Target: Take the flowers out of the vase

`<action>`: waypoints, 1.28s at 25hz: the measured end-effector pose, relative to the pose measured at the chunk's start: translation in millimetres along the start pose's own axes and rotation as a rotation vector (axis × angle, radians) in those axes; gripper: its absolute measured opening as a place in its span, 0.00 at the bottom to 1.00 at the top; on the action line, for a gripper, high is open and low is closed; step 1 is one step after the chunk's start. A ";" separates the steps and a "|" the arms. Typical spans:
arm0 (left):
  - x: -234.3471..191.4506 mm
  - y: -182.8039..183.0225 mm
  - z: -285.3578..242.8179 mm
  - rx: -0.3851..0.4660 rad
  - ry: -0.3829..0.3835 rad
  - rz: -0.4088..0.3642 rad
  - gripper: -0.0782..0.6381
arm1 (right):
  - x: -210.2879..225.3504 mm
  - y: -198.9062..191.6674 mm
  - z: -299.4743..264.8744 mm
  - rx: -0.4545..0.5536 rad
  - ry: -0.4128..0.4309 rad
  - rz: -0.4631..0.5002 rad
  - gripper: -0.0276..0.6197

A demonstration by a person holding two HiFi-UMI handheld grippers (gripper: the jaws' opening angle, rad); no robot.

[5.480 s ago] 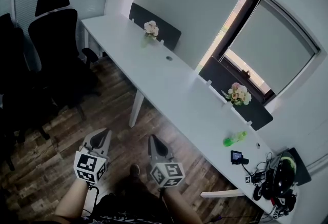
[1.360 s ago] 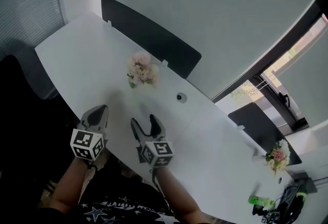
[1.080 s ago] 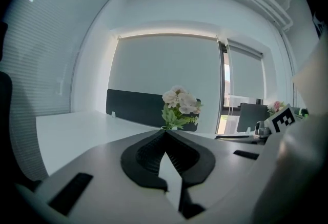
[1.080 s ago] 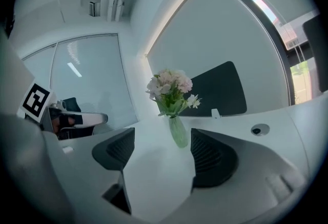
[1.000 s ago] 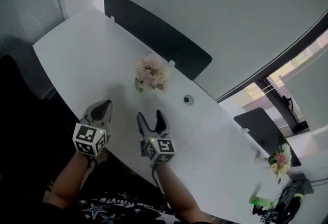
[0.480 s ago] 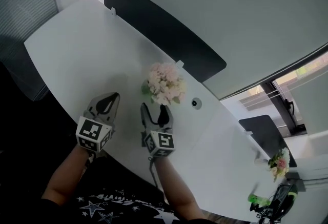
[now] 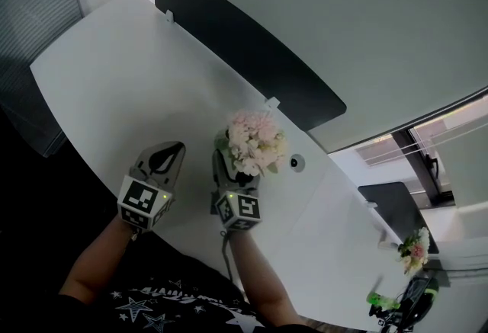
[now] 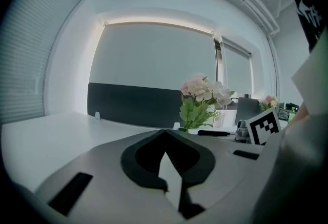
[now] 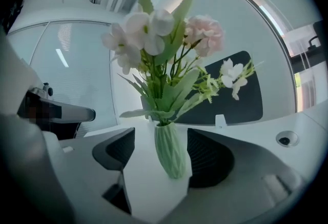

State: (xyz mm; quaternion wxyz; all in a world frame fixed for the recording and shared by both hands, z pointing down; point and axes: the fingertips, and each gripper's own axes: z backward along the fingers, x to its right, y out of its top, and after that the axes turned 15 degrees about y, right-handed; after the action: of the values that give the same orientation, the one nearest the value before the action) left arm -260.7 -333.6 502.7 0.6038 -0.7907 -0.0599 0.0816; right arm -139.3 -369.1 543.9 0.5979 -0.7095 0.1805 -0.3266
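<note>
Standing on the white desk, the flowers sit fully seated in the green vase; nothing extracted yet. Right gripper has jaws spread either side of the vase, no contact evident. Left gripper is pinched closed on nothing, just beside; est. remaining: grip stems, lift out.

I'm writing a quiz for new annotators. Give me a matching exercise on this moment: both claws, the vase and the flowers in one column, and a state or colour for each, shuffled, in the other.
Column one
1. left claw
2. right claw
3. vase
4. flowers

Column two
A. pale green, ribbed
B. jaws apart, one on either side of the vase
C. pink and white blooms, standing in the vase
D. jaws together, nothing between them

Pairs: 1-D, 2-B, 3-A, 4-C
</note>
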 end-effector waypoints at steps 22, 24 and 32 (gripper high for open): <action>8.3 -20.1 -7.8 -0.068 -0.030 -0.058 0.12 | 9.0 33.4 -14.3 0.089 -0.019 0.014 0.24; 9.3 -19.1 -7.6 -0.061 -0.032 -0.049 0.12 | 10.6 33.5 -12.6 0.097 -0.026 0.001 0.23; 10.8 -6.5 -5.9 -0.032 -0.039 -0.039 0.12 | 10.2 46.6 -10.6 0.128 -0.027 -0.002 0.22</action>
State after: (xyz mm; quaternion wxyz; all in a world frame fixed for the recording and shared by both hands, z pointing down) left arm -248.9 -335.4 509.8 0.5910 -0.7973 -0.0883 0.0845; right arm -132.8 -393.6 502.2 0.6442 -0.6742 0.1503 -0.3283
